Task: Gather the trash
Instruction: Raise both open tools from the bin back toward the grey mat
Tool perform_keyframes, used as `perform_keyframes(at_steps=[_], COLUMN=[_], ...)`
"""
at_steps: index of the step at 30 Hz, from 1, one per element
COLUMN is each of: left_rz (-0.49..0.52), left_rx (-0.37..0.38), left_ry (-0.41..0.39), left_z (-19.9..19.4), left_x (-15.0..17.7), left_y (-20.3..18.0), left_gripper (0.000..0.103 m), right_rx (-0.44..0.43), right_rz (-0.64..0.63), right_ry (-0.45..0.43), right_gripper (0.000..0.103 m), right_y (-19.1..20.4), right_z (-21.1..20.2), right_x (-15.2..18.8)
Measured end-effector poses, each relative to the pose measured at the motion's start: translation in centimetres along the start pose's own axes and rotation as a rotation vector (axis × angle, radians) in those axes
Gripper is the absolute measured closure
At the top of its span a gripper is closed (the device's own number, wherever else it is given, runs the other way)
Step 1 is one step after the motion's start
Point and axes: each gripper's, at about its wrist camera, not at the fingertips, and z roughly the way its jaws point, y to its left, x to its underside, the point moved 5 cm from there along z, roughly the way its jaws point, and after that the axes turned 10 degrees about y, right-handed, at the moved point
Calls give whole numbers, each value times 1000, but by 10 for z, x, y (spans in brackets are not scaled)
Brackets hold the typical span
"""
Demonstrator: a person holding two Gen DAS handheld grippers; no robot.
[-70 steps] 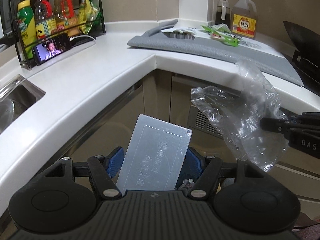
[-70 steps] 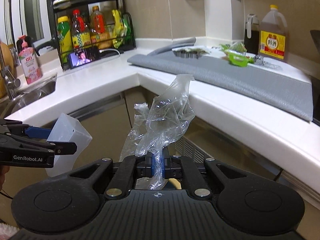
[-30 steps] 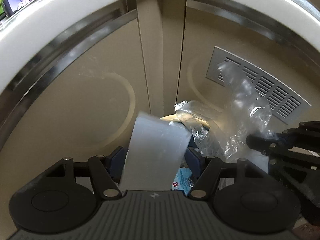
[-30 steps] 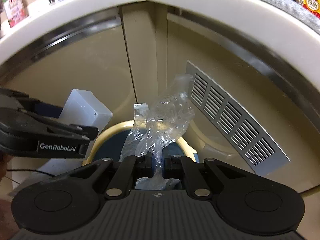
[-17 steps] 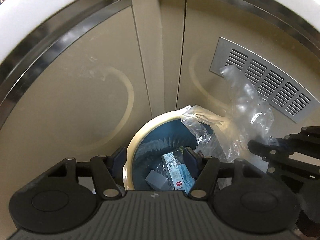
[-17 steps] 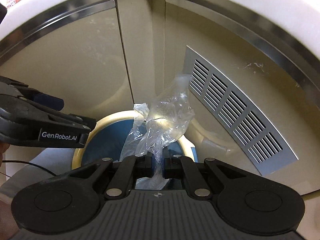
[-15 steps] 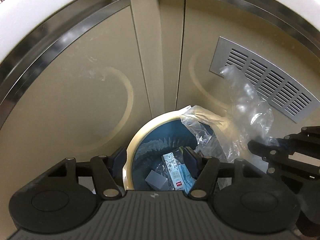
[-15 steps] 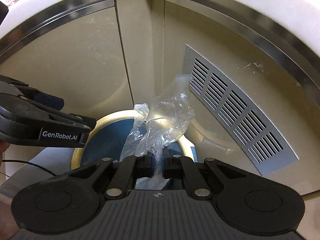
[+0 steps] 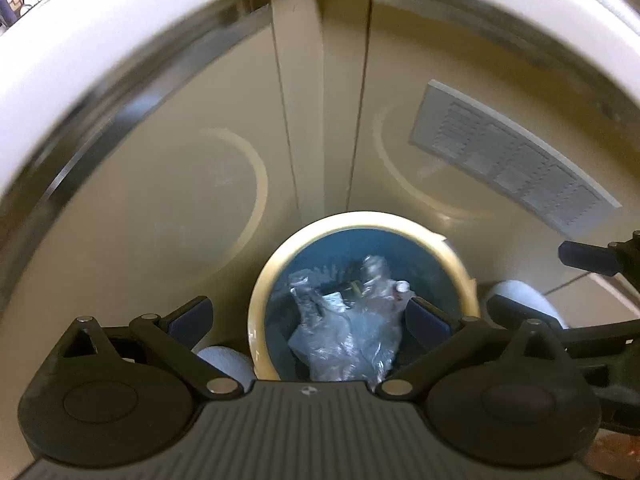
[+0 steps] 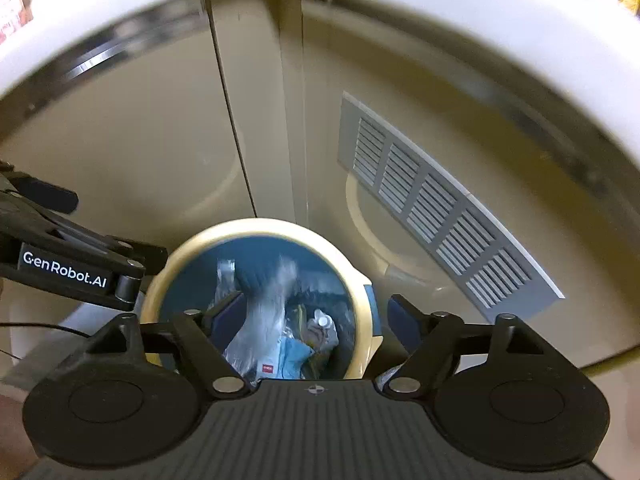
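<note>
Both the left gripper (image 9: 308, 316) and right gripper (image 10: 316, 316) are hanging over the bin (image 9: 262, 292) with jaws just sprung wide and empty, the plastic wrap (image 9: 348, 340) lying inside, so this drop's looking done.

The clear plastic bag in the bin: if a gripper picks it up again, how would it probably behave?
The clear plastic bag looks crumpled and thin, so it is probably floppy and very light. Its glossy film may slip from the pads. Lying loosely in the trash bin, it would likely deform rather than slide.
</note>
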Motion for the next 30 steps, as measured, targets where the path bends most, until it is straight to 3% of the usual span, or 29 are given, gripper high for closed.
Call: perform_keyframes(at_steps=[7, 13, 21, 26, 30], left_rz=[-12, -13, 122, 120, 175], left_rx=[31, 73, 131, 193, 236], left_ry=[-17, -109, -217, -287, -356], left_z=[-75, -145, -246, -315, -366], left_x=[-1, 4, 19, 25, 33], left_y=[-9, -17, -42, -60, -84], left_gripper=[0, 0, 0, 0, 0], right_rx=[3, 2, 16, 27, 37], right_rz=[36, 131, 176, 171, 173], right_ry=[-124, -225, -303, -332, -343], right_gripper=[19, 17, 16, 16, 15], right_y=[-10, -35, -62, -64, -62], right_z=[-66, -117, -151, -165, -171], right_x=[8, 22, 34, 36, 34])
